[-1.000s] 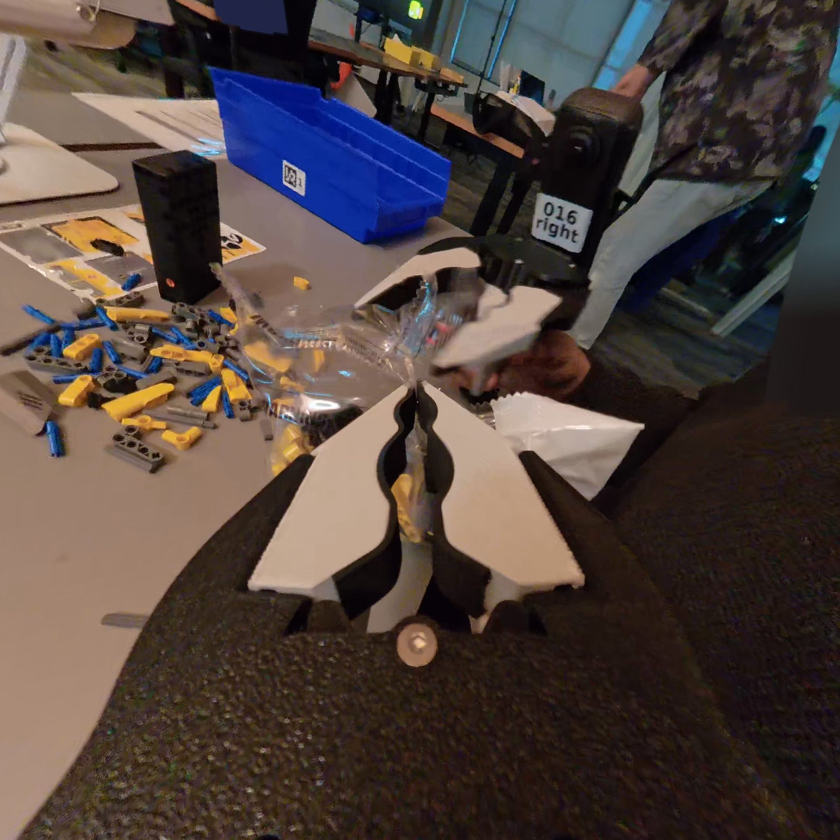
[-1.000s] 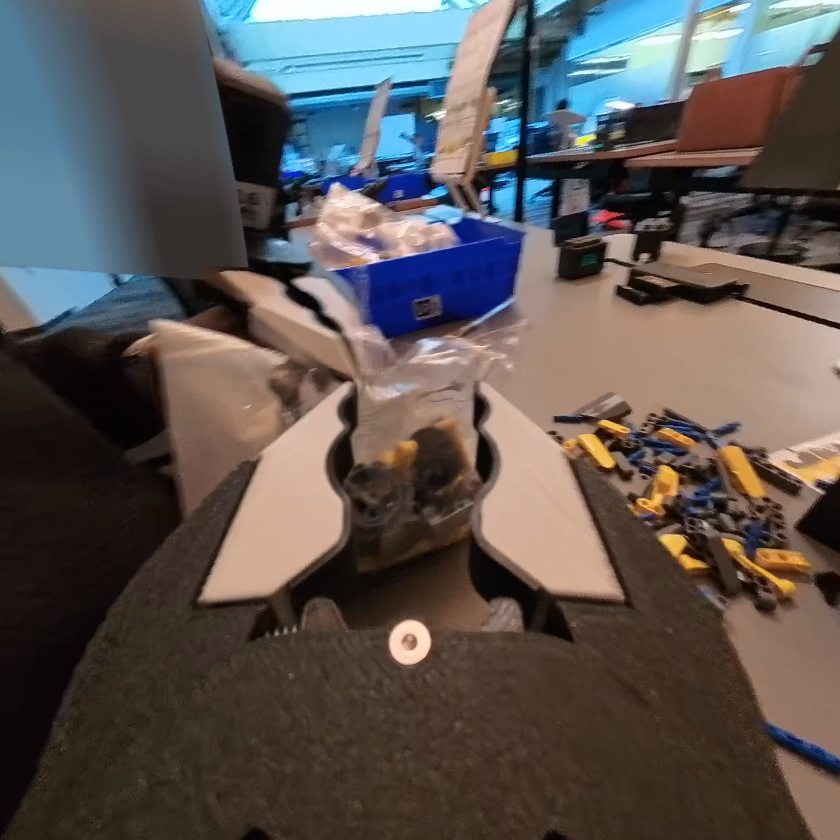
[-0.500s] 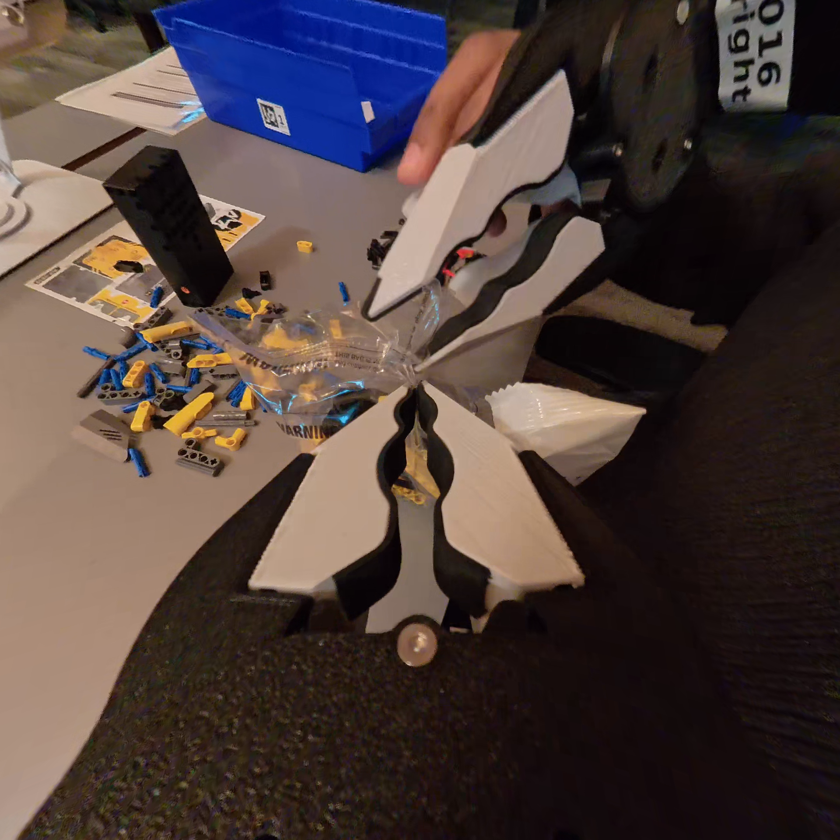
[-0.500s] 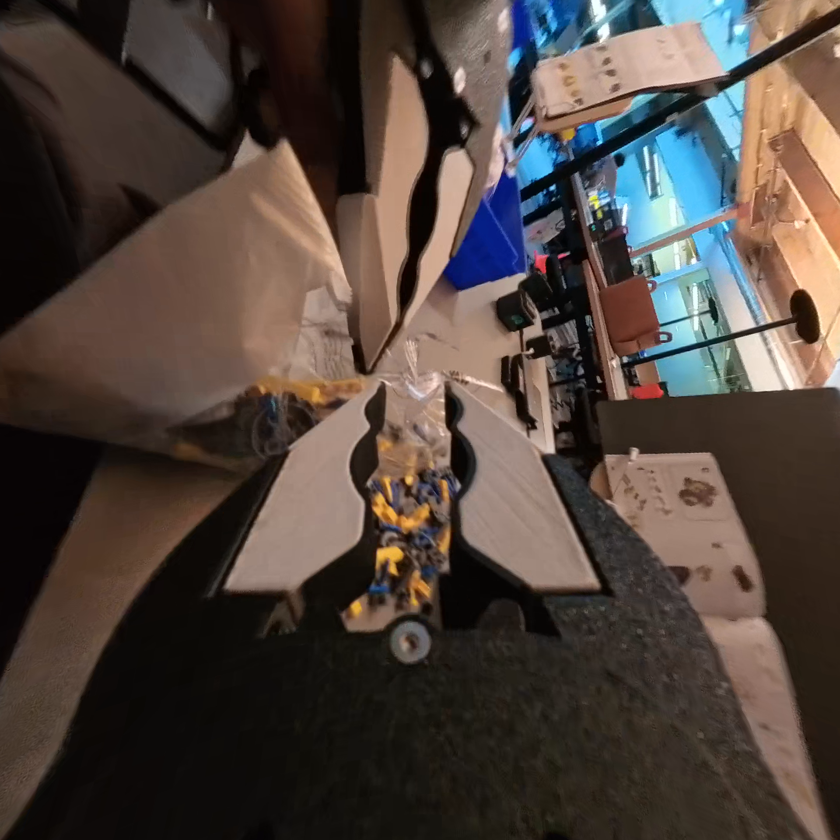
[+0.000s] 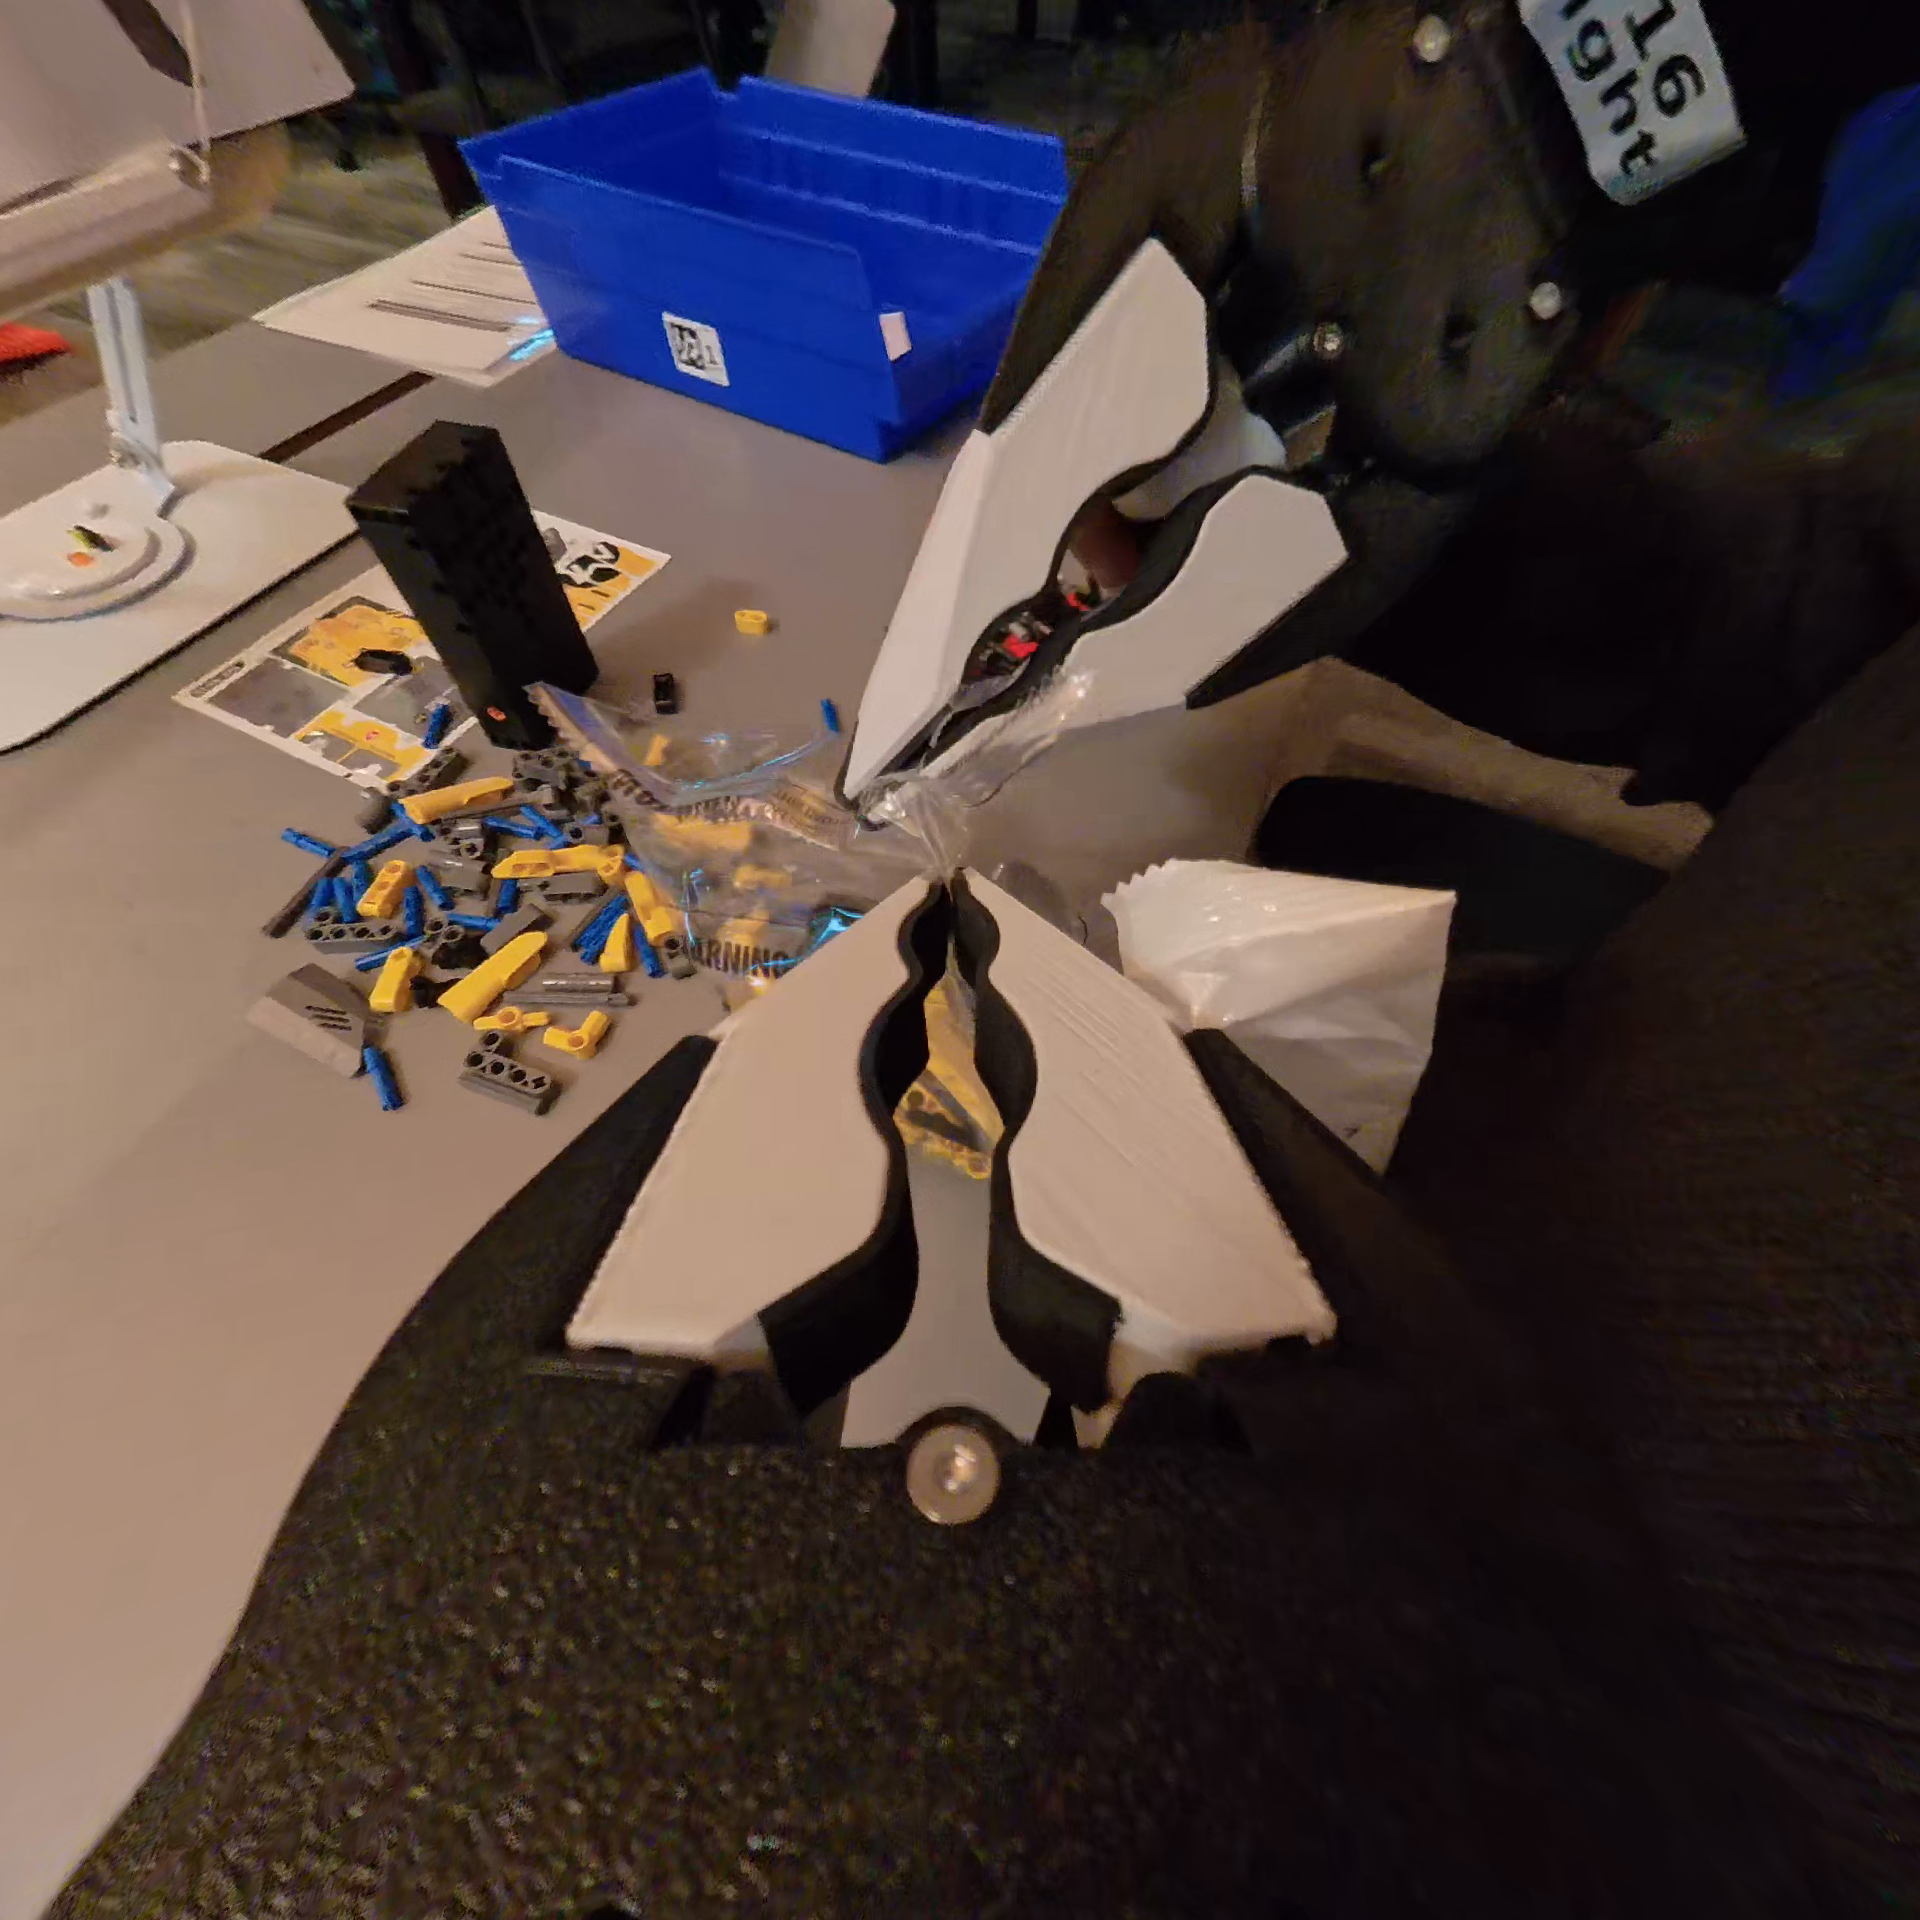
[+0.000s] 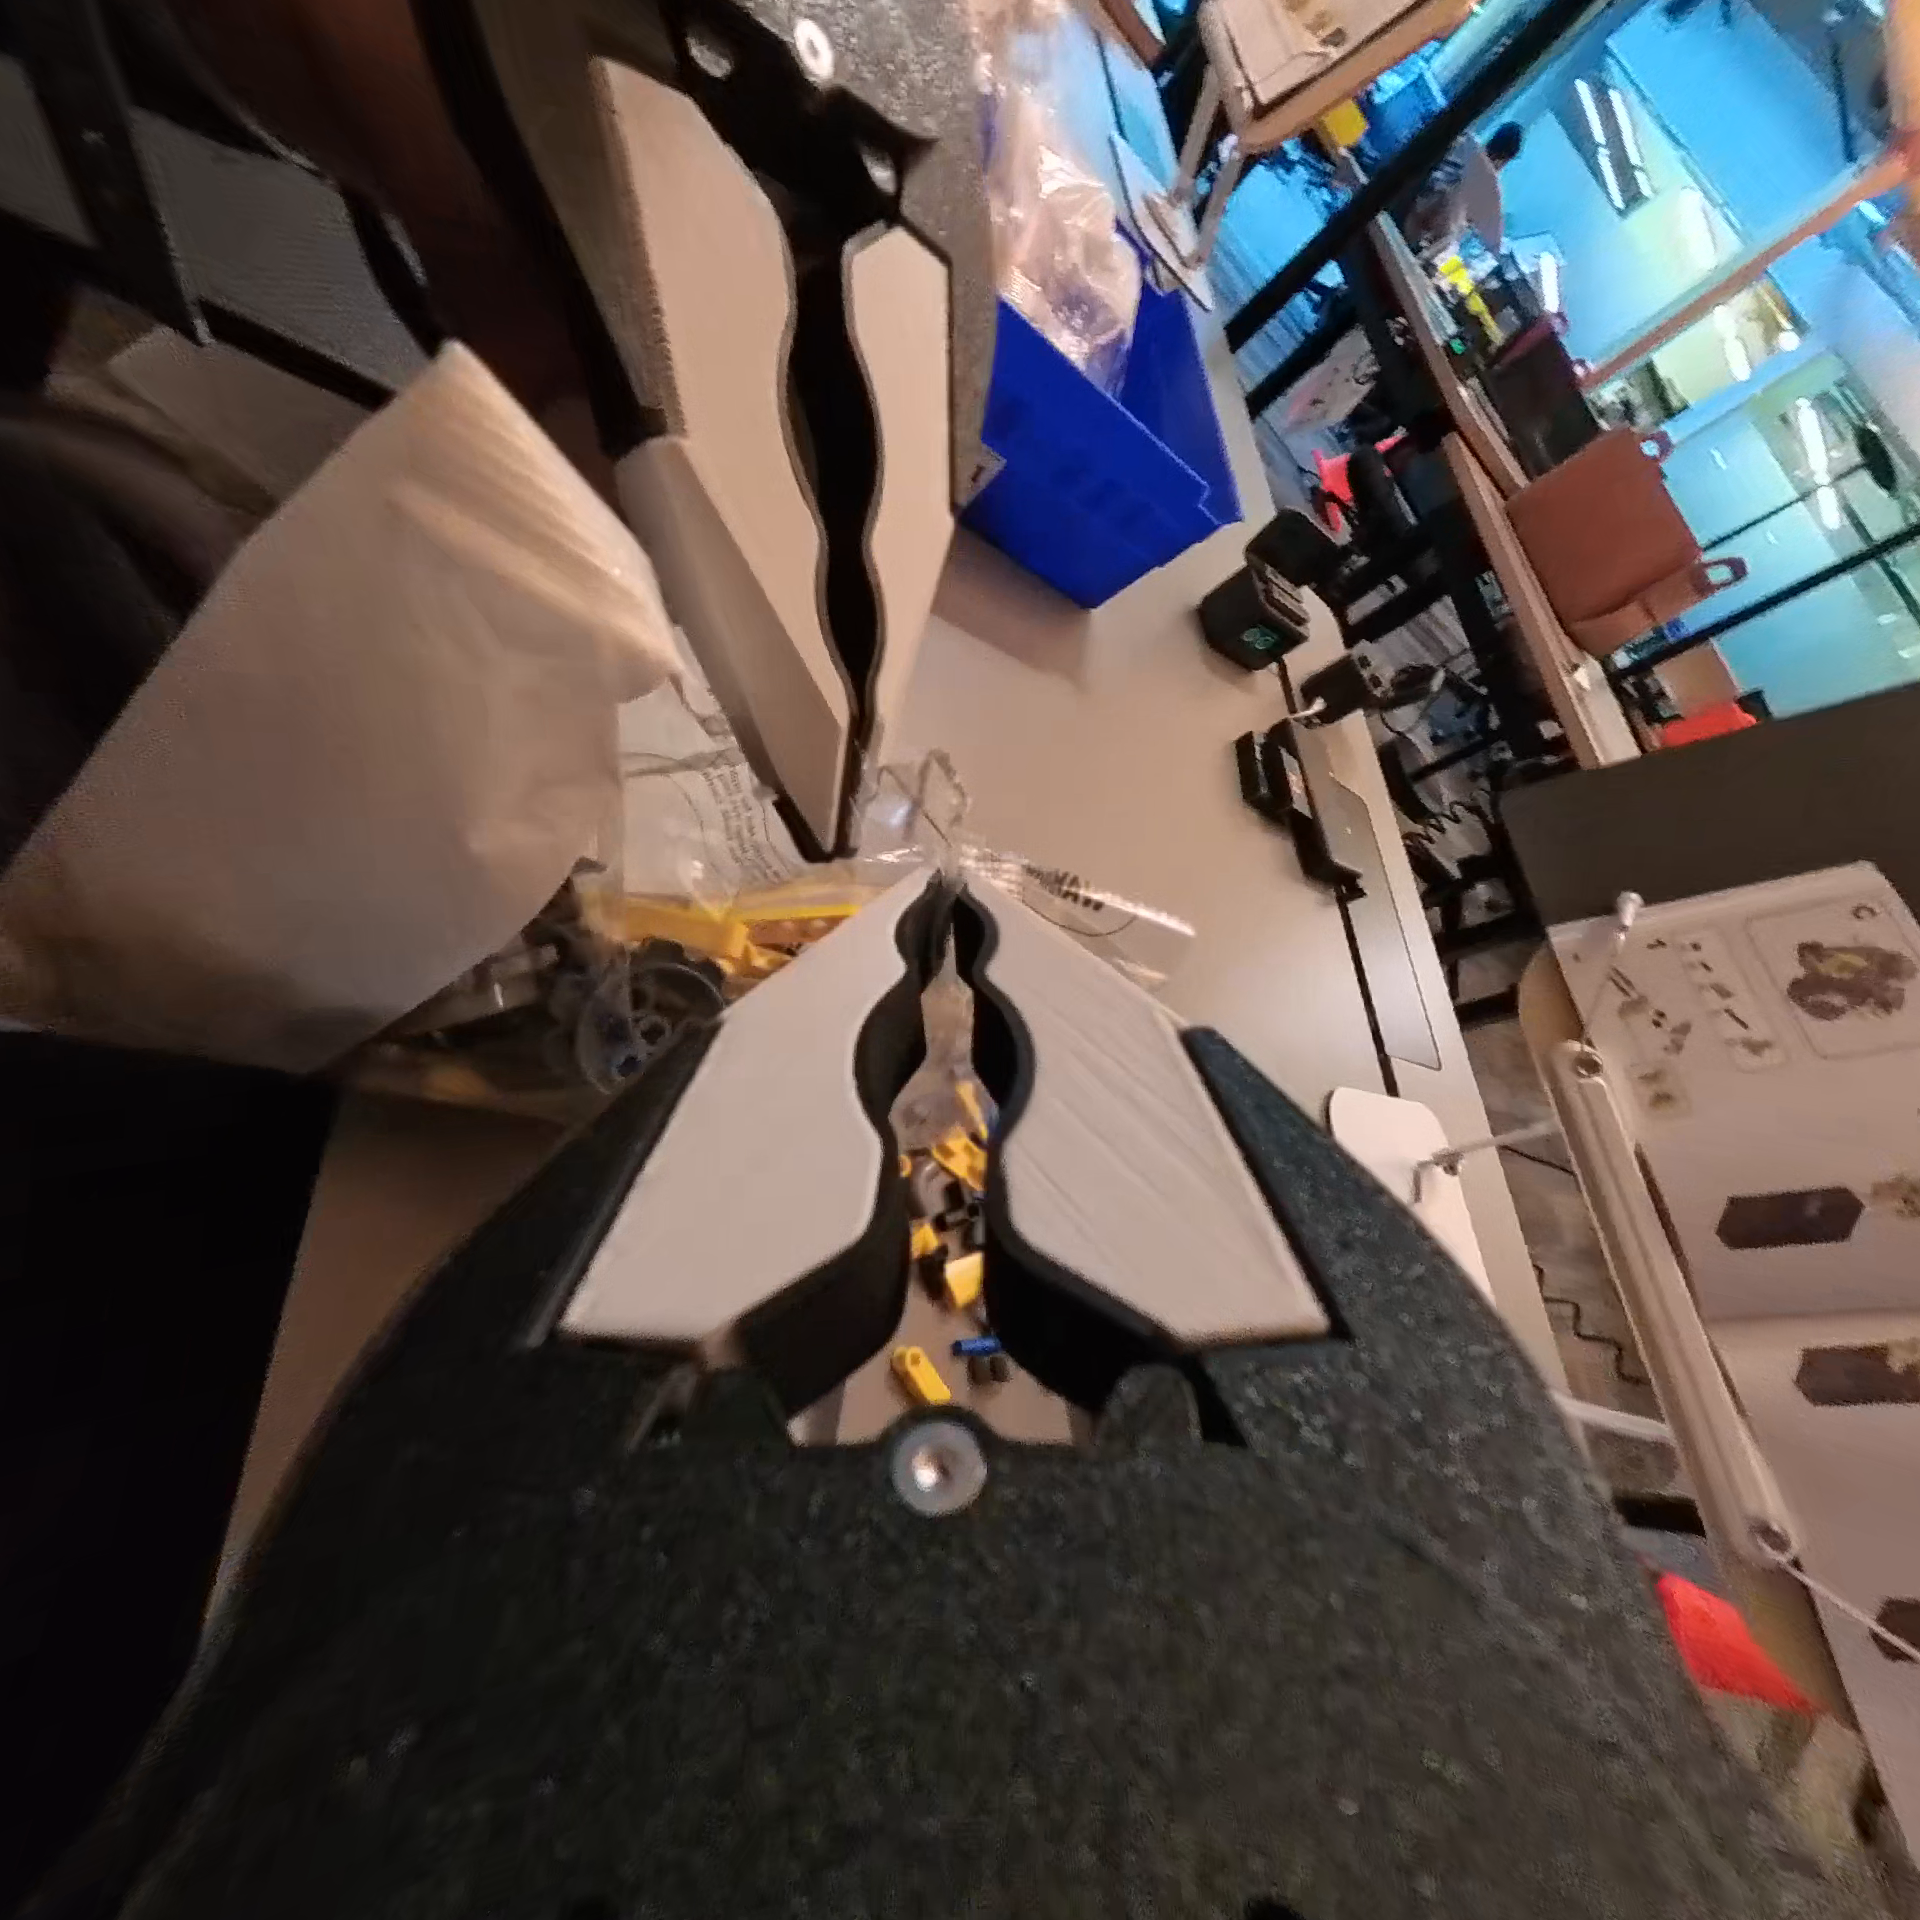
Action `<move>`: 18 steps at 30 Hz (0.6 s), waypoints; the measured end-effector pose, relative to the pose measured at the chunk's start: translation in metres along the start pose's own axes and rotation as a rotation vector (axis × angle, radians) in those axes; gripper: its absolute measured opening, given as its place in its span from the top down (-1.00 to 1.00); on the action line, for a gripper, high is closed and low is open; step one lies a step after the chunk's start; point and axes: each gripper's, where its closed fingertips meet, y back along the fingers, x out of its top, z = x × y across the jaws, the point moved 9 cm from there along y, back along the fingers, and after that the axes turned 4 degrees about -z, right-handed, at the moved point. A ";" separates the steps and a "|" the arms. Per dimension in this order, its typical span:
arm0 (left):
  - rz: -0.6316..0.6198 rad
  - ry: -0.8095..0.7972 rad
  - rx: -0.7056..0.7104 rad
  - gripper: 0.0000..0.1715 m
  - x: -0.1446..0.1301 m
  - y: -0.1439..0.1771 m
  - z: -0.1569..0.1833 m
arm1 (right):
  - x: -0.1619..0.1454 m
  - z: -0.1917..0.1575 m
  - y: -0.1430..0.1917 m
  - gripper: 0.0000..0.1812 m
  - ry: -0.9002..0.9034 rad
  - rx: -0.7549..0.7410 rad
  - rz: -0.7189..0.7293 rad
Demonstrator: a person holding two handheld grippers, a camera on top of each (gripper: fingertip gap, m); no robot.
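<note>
A clear plastic bag [image 5: 727, 831] with yellow and dark building parts inside hangs between both grippers, just above the grey table [image 5: 208, 1195]. My left gripper [image 5: 940, 883] is shut on one top corner of the bag. My right gripper [image 5: 868, 795] comes in from the upper right and is shut on the bag's edge, its tips almost touching the left tips. In the right wrist view, my right gripper [image 6: 940, 883] pinches the bag [image 6: 717, 925], and the left gripper [image 6: 844, 826] meets it from above.
Loose blue, yellow and grey parts [image 5: 468, 914] lie on the table left of the bag. A black box [image 5: 473, 592] stands on an instruction sheet [image 5: 312, 675]. A blue bin [image 5: 769, 239] sits behind. A white bag [image 5: 1288, 966] lies to the right. A white lamp base [image 5: 94, 551] stands far left. Less than 4 cm separates the two grippers' tips.
My right gripper has rolled onto its side and closed from open around the bag to shut on its edge. My left gripper stays shut on the bag, which now hangs lower.
</note>
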 end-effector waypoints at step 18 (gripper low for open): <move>0.206 0.282 -0.221 1.00 -0.020 0.000 -0.011 | -0.029 -0.005 -0.009 0.95 -0.661 0.163 0.332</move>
